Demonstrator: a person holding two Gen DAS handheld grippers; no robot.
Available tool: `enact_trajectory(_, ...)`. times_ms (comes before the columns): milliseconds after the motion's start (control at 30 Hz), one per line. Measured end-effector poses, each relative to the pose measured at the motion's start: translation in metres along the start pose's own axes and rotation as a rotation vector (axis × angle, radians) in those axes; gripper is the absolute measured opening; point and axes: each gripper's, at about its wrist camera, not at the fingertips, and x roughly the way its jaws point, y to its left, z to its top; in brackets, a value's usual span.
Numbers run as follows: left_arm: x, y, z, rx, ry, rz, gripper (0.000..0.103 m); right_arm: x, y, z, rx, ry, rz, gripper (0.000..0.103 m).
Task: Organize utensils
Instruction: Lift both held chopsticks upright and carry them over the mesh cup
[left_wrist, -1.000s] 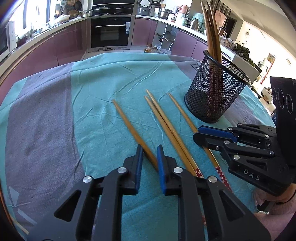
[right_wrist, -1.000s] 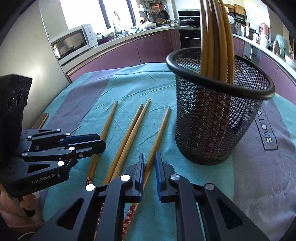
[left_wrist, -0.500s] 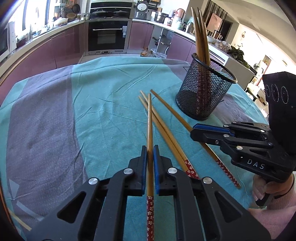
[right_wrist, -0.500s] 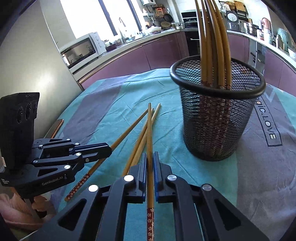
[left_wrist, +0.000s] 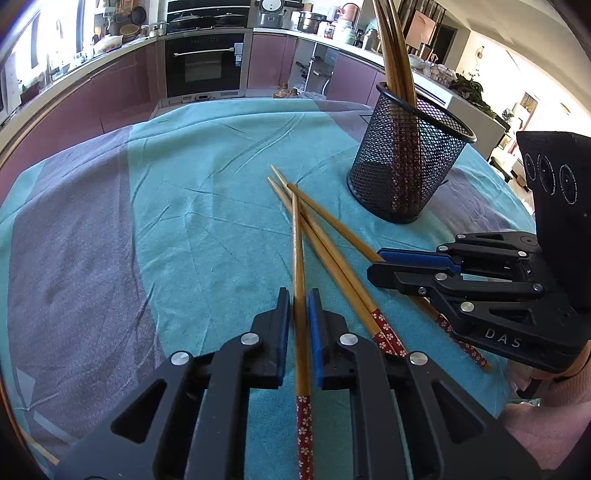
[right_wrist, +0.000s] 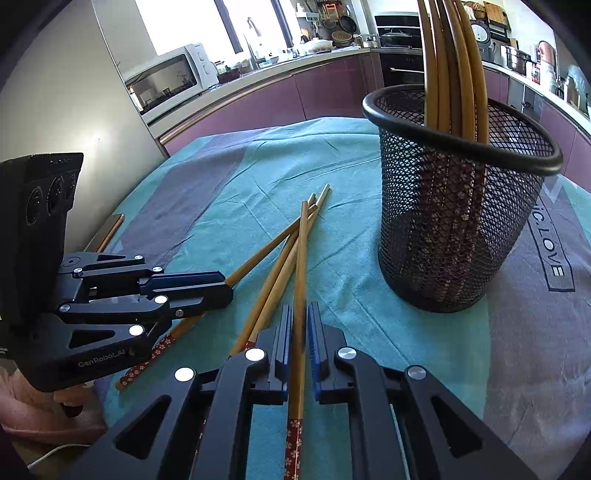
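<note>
My left gripper (left_wrist: 299, 301) is shut on a wooden chopstick (left_wrist: 297, 258) with a red flowered end, held just above the teal cloth. My right gripper (right_wrist: 300, 317) is shut on another such chopstick (right_wrist: 301, 258), also lifted. Each gripper shows in the other's view, the right one (left_wrist: 376, 264) and the left one (right_wrist: 227, 286). Two chopsticks (left_wrist: 332, 258) lie side by side on the cloth between the grippers. A black mesh holder (left_wrist: 406, 162) stands beyond, to the right, with several chopsticks upright in it; it is close in the right wrist view (right_wrist: 458, 206).
The table is covered by a teal and grey cloth (left_wrist: 166, 206) with printed lettering (right_wrist: 550, 251) at the right. A phone-like flat object (right_wrist: 107, 230) lies near the left table edge. Kitchen counters, an oven and a microwave stand far behind.
Both grippers closed on a chopstick each and lifted them off the cloth. The held chopsticks now point forward over the two that still lie there.
</note>
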Motion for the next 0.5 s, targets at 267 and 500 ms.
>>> enact_trajectory(267,0.008,-0.006,0.01,-0.001,0.001,0.009,0.008,-0.004,0.0,-0.001,0.007,-0.017,0.007,0.006)
enact_trajectory(500,0.0,-0.01,0.011,-0.005,-0.019,-0.014,0.008,-0.02,-0.003,0.001,0.014,-0.062,0.034,0.006)
